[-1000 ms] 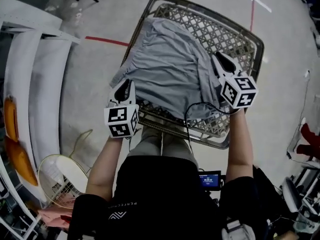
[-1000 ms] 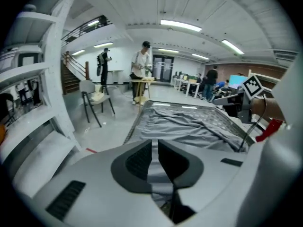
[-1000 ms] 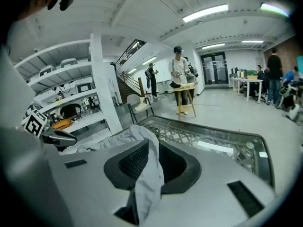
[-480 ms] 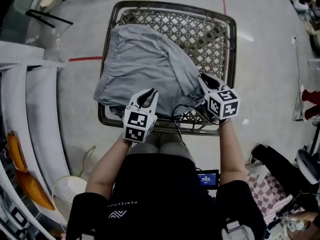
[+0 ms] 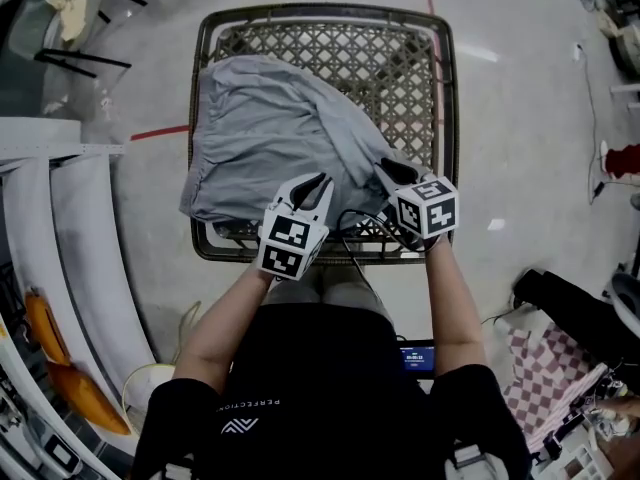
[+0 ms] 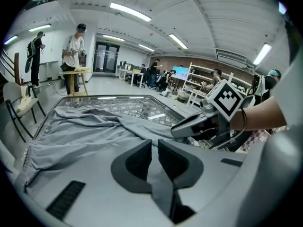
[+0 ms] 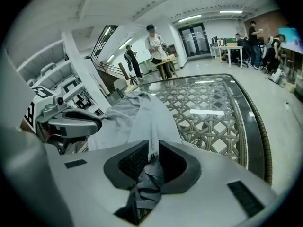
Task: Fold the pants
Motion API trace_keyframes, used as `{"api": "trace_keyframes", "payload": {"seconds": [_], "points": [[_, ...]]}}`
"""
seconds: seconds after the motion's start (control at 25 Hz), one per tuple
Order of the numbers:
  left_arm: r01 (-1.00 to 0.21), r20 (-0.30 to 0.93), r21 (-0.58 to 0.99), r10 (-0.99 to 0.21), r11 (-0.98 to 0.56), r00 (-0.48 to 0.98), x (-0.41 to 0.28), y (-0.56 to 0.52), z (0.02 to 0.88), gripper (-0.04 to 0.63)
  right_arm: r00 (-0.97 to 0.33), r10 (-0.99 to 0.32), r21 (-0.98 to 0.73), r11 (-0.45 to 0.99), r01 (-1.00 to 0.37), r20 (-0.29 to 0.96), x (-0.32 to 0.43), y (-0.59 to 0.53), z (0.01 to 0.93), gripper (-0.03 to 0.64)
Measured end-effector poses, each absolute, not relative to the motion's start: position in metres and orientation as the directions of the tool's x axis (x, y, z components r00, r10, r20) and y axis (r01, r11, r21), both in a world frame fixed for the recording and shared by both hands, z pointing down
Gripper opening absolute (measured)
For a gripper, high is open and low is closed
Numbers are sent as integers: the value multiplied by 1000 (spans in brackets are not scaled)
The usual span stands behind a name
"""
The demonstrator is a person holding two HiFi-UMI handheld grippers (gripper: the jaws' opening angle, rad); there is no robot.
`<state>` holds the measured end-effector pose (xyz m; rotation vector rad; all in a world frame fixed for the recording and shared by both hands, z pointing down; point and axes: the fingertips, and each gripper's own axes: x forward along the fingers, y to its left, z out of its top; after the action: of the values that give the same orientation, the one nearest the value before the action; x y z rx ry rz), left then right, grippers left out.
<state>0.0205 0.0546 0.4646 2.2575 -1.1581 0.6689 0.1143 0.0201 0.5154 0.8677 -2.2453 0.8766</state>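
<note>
The head view looks steeply down onto the lattice desk (image 5: pixel 320 14) mid-frame. The left claw (image 5: pixel 312 184) and right claw (image 5: pixel 384 169) views sit low, close behind their jaws, facing across it; all share the gray pants (image 5: pixel 270 118).

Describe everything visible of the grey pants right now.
The pants are plain grey, thin, soft-looking cloth, rumpled and spread over the left part of the lattice table, their left edge drooping past its rim. At the near edge the left gripper and right gripper each pinch a fold of them.
</note>
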Motion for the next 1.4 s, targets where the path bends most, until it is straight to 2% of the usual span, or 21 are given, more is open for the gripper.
{"api": "trace_keyframes", "payload": {"seconds": [0.08,0.16,0.28,0.4,0.56,1.4], "points": [[-831,631,218,-576,-511,520,24,55,467,48,-619,-338,-372,567,-735,709,113,20,522,59],[-830,634,220,-572,-512,521,26,54,469,48,-615,-310,-378,567,-732,725,111,23,528,98],[-833,637,223,-572,-506,517,25,51,470,48,-594,-301,-361,568,-740,746,110,24,534,103],[-836,638,224,-574,-501,514,24,48,471,48,-573,-305,-325,584,-743,761,112,22,536,57],[-841,628,232,-585,-488,513,22,42,471,48,-590,-309,-324,607,-726,746,112,19,529,46],[-879,629,204,-631,-431,455,9,-1,470,41,-421,-541,-60,562,-825,729,194,-131,488,37]]}}
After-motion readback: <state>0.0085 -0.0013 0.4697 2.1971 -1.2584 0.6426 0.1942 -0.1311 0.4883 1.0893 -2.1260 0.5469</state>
